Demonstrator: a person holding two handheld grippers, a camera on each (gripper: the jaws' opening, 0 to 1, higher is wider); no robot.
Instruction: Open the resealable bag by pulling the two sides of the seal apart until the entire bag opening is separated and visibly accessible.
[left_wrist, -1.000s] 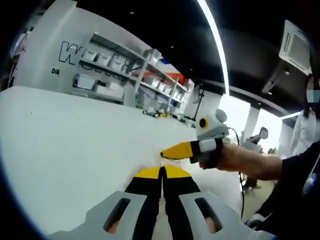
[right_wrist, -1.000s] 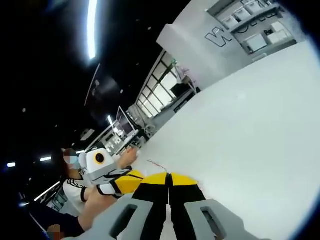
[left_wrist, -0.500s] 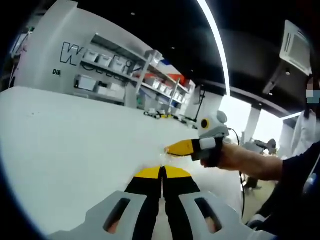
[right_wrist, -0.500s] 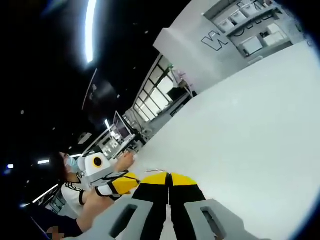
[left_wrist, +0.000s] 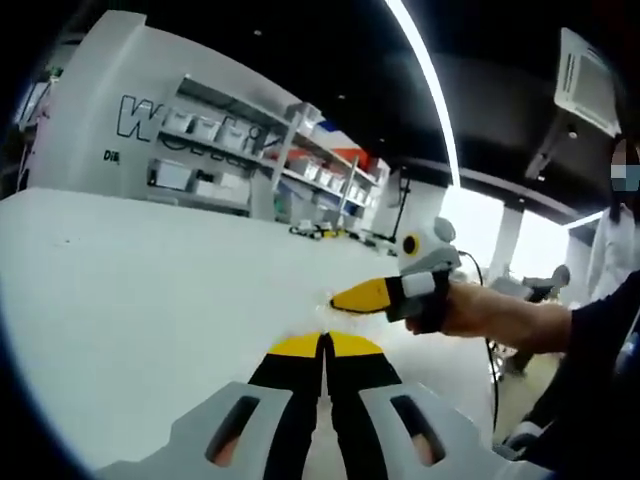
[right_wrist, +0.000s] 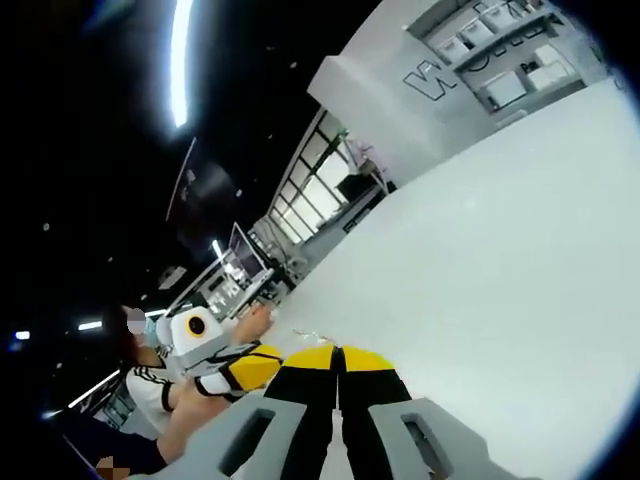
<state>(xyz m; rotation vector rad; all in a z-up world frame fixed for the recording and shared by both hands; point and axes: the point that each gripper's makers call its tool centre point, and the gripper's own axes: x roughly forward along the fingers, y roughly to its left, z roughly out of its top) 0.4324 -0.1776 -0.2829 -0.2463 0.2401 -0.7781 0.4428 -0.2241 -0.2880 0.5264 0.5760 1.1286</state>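
In the left gripper view, the left gripper (left_wrist: 324, 345) rises from the bottom centre with its yellow-tipped jaws pressed together. Just above the tips, near the middle of the frame, a faint clear edge of the resealable bag (left_wrist: 322, 312) shows against the white table (left_wrist: 130, 300); it is too pale to tell whether the jaws pinch it. The right gripper (left_wrist: 345, 299) enters from the right, held by a hand (left_wrist: 480, 312), its yellow tip closed and pointing left, touching the same pale bag edge. Shelving with boxes (left_wrist: 240, 165) sits in the upper left, a ceiling light strip (left_wrist: 425, 80) above.

In the right gripper view, the right gripper (right_wrist: 338, 357) stands at bottom centre, jaws together. A thin wisp of the resealable bag (right_wrist: 310, 335) lies just upper left of its tips. The left gripper (right_wrist: 262, 362) comes in from the lower left, beside the bag, jaws hard to make out.
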